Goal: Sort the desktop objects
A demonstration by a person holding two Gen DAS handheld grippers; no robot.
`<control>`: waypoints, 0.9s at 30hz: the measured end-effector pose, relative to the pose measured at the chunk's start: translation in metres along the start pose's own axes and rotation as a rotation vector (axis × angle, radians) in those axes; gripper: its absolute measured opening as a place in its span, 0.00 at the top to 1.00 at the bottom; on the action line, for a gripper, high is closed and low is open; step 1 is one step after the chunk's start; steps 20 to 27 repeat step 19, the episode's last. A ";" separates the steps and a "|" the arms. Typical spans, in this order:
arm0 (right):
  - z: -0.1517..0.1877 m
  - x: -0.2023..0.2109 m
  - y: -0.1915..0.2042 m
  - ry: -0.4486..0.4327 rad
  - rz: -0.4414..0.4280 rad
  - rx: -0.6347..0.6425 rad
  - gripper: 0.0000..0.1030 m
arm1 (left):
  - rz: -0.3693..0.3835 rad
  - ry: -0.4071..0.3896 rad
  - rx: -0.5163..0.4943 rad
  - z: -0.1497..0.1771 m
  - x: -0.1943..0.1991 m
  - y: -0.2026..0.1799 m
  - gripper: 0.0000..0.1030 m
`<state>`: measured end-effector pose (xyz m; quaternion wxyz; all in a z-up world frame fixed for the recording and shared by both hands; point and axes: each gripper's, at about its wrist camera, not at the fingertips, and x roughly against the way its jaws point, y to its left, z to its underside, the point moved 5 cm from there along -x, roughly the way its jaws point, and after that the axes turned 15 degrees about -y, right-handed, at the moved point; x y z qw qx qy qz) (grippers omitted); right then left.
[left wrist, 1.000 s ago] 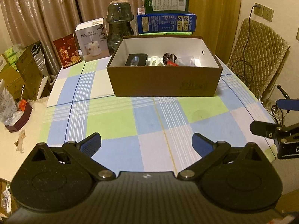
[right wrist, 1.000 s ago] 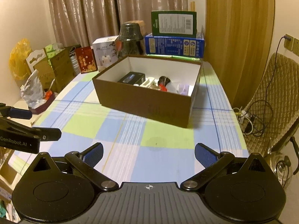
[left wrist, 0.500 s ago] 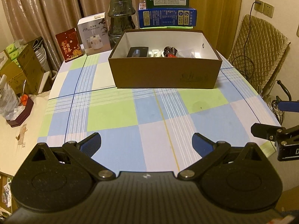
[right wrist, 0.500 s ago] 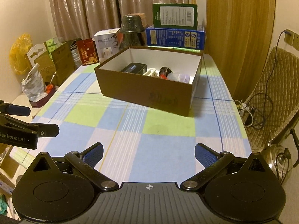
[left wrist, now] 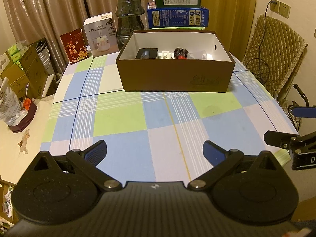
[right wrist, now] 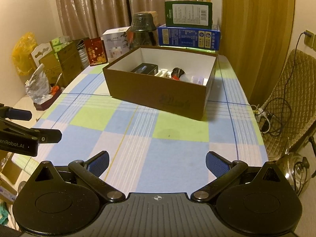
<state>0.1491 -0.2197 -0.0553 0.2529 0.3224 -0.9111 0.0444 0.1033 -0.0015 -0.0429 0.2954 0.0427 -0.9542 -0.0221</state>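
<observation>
Both claws sit low at the near table edge, side by side. Left gripper (left wrist: 155, 151): jaws spread wide, nothing between them. Right gripper (right wrist: 157, 163): same, wide apart and empty.

Checked tablecloth (left wrist: 138, 118) between the grippers and the box looks bare, no loose items visible on it. My read: sorting is done or close to it.

Risks from here:
- the two grippers are near each other, so a sideways swing could knock one against the other
- reaching forward too low could drag a finger on the cloth and bunch it, shifting the box
- the box's near wall is tall, so any approach at table height hits it rather than clearing it

Brown cardboard box (left wrist: 175, 75) stands mid-table, well apart from both grippers, lid off. Inside, along the far half: a black case (left wrist: 147, 53), a white item (left wrist: 165, 55), a dark bundle with red (left wrist: 180, 53), something pale or clear at the right end (too small to identify).

Behind it: stacked blue and green cartons (left wrist: 177, 16).
</observation>
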 end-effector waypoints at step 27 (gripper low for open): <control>-0.003 -0.008 0.001 0.002 -0.002 -0.008 0.02 | 0.015 -0.007 -0.008 -0.007 -0.008 0.002 0.01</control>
